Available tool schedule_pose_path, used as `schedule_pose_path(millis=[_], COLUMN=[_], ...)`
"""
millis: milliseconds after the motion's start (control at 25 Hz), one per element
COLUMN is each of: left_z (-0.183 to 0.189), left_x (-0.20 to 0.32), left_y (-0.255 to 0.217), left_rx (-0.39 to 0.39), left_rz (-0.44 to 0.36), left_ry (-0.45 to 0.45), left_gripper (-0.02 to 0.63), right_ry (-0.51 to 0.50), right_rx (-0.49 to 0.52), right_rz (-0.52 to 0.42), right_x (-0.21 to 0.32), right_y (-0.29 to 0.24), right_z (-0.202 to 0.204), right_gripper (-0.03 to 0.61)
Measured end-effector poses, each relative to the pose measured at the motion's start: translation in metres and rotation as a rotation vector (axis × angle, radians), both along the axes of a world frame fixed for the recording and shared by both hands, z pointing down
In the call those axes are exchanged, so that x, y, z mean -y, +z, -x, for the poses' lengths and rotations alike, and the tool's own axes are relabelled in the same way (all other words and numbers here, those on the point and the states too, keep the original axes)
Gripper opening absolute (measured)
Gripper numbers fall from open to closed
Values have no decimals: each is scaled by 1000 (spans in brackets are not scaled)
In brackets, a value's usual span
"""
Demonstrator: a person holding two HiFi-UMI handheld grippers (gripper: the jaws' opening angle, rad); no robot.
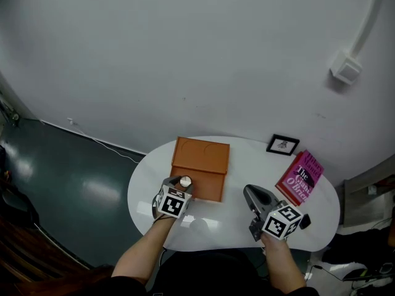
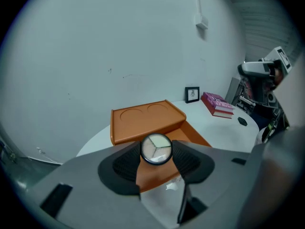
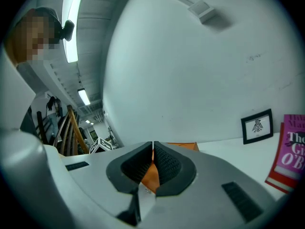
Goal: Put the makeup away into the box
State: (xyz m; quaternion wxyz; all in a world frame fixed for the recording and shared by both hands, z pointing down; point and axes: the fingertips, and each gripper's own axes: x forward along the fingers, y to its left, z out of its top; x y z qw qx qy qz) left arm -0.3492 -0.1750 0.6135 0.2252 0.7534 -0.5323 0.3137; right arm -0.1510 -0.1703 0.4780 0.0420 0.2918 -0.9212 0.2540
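Nearest to the person, the left hand-held gripper (image 2: 156,152) is closed on a small round makeup compact (image 2: 156,149). The compact is held by its rim between the two black pads, and its pale, three-part face is turned toward the camera. As the compact is round, no long axis has to be aligned.

The right hand-held gripper (image 3: 153,162) is shut, with the pads together and nothing between them. It is kept apart over the right part of the white table (image 1: 216,226).

Directly ahead of the left jaws and a little below them lies the orange box (image 1: 207,187), which is open. Its lid (image 2: 145,119), with two round recesses, stands tilted back at the far side. The compact is seen at the near left edge of the box; whether it touches the box cannot be told. The left hand is clearly the nearer one to the box, so a short move forward and down is judged to be enough before release.

Farther right, a pink book (image 1: 300,177) and a small framed picture (image 1: 282,144) are found near the wall.
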Motion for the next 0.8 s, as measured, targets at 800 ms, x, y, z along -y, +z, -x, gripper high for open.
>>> schedule_pose_path(millis=[800], left_z=[9], left_x=[31], left_y=[81], left_rx=[73], left_rz=[217], left_ry=[-3], left_gripper=[218], right_ry=[-12], right_rx=[-13], right_rz=[118], right_x=[62], right_y=[42], right_z=[0], right_gripper=[38])
